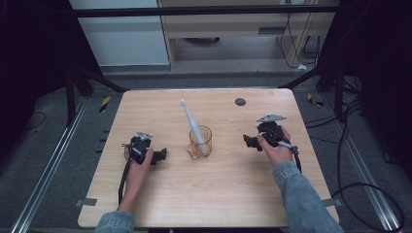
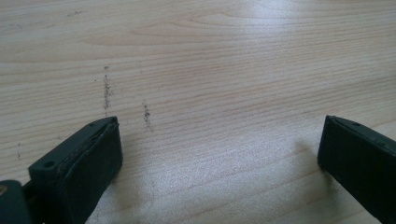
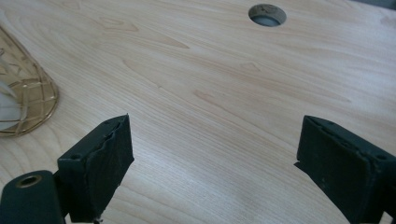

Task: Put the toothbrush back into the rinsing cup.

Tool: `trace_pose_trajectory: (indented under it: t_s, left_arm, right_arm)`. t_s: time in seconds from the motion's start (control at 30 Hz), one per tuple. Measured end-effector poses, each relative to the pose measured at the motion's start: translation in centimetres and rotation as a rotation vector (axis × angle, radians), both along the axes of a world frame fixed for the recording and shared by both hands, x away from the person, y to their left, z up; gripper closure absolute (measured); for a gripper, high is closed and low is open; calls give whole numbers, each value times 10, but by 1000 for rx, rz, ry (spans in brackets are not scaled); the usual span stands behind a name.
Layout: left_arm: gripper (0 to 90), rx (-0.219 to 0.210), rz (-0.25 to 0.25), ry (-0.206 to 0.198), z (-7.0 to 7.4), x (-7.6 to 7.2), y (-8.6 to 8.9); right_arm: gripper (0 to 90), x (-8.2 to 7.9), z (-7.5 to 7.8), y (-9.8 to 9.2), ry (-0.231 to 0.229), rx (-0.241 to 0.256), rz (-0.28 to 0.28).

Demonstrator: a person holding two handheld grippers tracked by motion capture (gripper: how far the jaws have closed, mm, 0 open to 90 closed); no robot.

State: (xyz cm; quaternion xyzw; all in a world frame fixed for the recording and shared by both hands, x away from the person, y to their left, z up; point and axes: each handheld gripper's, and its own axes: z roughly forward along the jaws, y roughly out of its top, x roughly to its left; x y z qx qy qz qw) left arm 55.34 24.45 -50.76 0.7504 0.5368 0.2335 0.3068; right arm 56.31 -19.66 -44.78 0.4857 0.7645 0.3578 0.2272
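Note:
An amber glass cup (image 1: 200, 142) stands at the middle of the wooden table (image 1: 228, 199), and a white electric toothbrush (image 1: 191, 121) leans in it with its head pointing to the far left. My left gripper (image 1: 163, 155) rests on the table left of the cup, open, with bare wood between its fingers (image 2: 84, 170). My right gripper (image 1: 248, 141) rests right of the cup, open too, nothing between its fingers (image 3: 100, 165). The cup's ribbed base (image 3: 23, 100) shows at the left edge of the right gripper view.
A round cable hole (image 1: 240, 102) (image 3: 267, 14) sits in the table near its far edge. Small dark scuff marks (image 2: 107, 91) dot the wood ahead of the left gripper. Cables lie on the floor to the right of the table.

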Motion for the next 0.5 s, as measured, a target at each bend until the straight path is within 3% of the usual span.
trace_pose_trajectory:
  t_s: [0.5]
  left_arm:
    - [0, 0, 0, 0, 0, 0, 0]
  right_arm:
    - [105, 11, -26, -26, 68, -9, -58]
